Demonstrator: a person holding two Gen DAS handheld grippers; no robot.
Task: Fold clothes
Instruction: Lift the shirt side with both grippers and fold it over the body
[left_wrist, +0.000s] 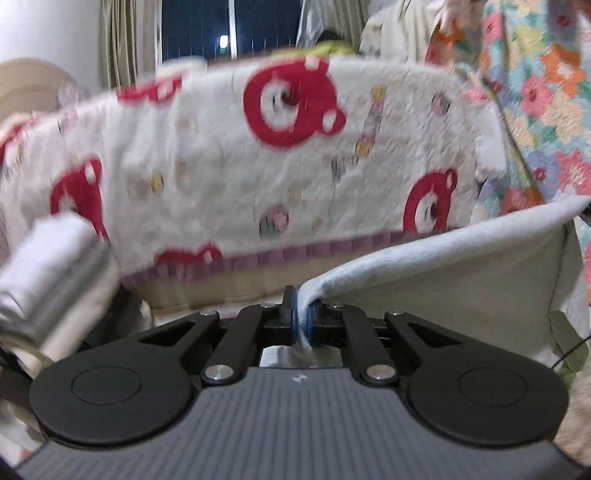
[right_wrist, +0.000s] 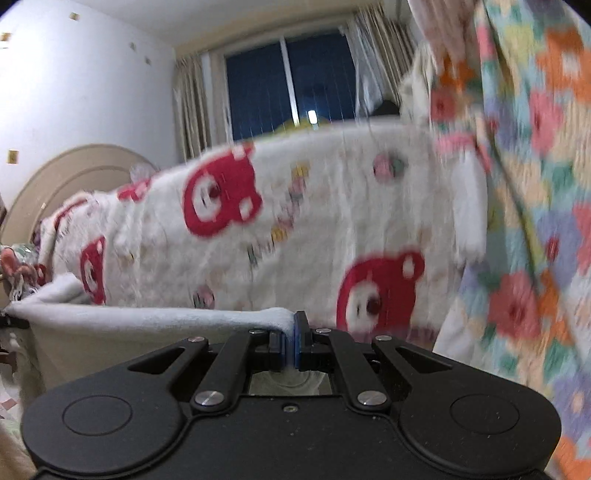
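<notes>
A pale, white-grey fleece garment (left_wrist: 443, 269) hangs stretched between both grippers. My left gripper (left_wrist: 301, 314) is shut on its edge, and the cloth runs up and to the right from the jaws. In the right wrist view my right gripper (right_wrist: 293, 339) is shut on the other end of the same garment (right_wrist: 147, 325), whose top edge runs left to a far corner at the frame's left side. The rest of the garment hangs below, mostly hidden by the gripper bodies.
A bed draped with a white blanket with red bear faces (left_wrist: 258, 177) (right_wrist: 295, 229) fills the space ahead. A floral patterned cloth (left_wrist: 543, 103) (right_wrist: 535, 221) hangs at the right. A folded pale bundle (left_wrist: 51, 273) sits at the left. A dark window (right_wrist: 288, 81) and curtains are behind.
</notes>
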